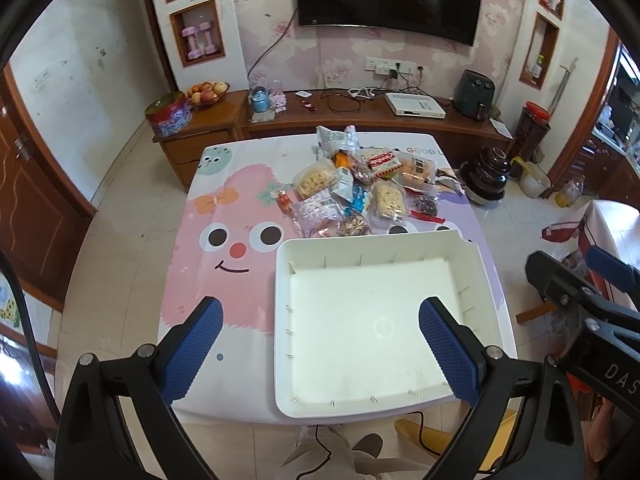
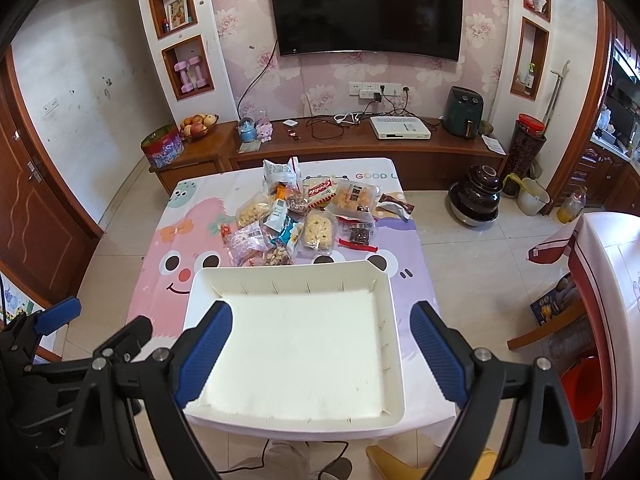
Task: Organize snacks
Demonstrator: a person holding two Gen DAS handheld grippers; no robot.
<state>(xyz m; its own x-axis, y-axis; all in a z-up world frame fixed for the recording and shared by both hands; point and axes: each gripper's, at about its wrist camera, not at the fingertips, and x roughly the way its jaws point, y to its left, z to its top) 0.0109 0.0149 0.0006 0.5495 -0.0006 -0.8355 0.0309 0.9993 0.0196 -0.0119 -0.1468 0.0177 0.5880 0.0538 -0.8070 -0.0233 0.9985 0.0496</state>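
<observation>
A pile of packaged snacks [image 1: 356,188] [image 2: 304,216] lies in the middle of a table covered with a cartoon cloth [image 1: 224,240] [image 2: 168,248]. A white empty tray [image 1: 296,248] [image 2: 200,284] sits on the near side of the table, just in front of the pile. My left gripper [image 1: 320,320] hangs open above the tray's near left part, nothing between its blue pads. My right gripper [image 2: 320,320] is open too, high over the tray's near edge, holding nothing. Each gripper shows at the edge of the other's view.
A wooden TV cabinet [image 1: 360,116] runs behind the table with a fruit bowl [image 1: 206,94], a tin [image 1: 168,114], cables and a white box. A dark pot [image 1: 484,176] and jars stand on the floor right. A person's legs [image 1: 320,456] are below the table edge.
</observation>
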